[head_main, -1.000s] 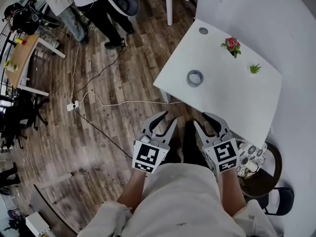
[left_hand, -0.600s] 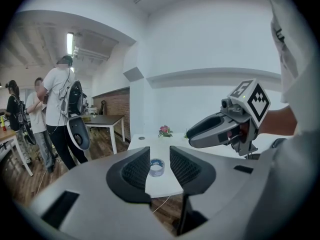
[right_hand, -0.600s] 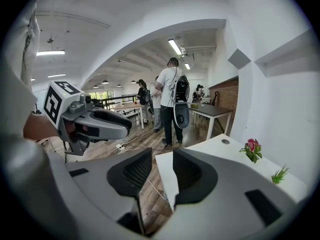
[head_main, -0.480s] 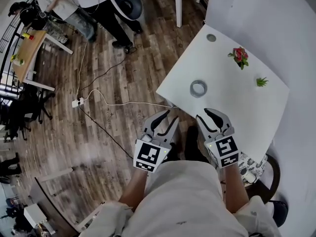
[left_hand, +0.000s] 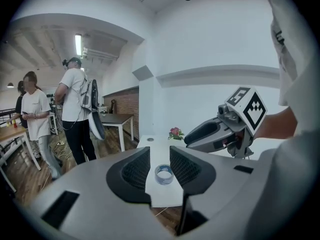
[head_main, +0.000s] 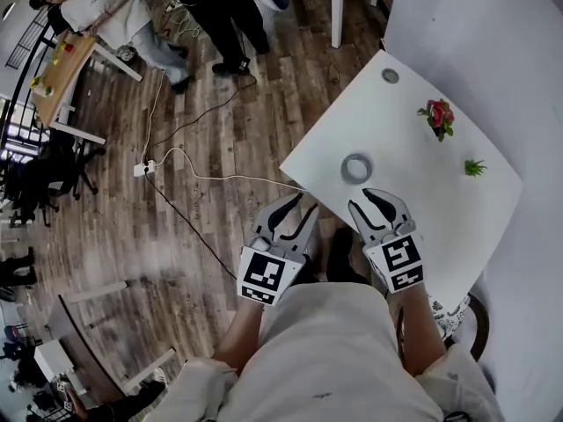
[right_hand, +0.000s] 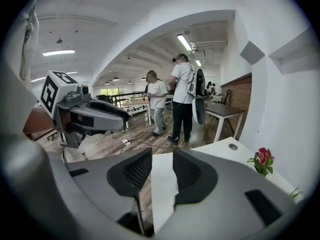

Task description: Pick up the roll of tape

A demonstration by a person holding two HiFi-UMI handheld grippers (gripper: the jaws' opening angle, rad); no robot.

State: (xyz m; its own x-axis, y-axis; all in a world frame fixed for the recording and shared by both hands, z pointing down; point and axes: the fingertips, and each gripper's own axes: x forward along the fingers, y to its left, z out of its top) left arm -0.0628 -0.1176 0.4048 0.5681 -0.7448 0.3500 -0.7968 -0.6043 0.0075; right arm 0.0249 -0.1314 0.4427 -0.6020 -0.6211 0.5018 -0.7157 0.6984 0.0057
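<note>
Approach stage | our left gripper (head_main: 293, 209) and right gripper (head_main: 371, 204) both spread, holding nothing | roll of tape (head_main: 356, 168) lies flat on the white table (head_main: 422, 205), just ahead | next, we judge: reach, straddle its wall, close.

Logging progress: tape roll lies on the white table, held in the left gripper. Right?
No: the tape roll does lie on the white table, but the left gripper is open and empty, short of it, per the left gripper view.

Head view downward, all share table (head_main: 450, 199)
</note>
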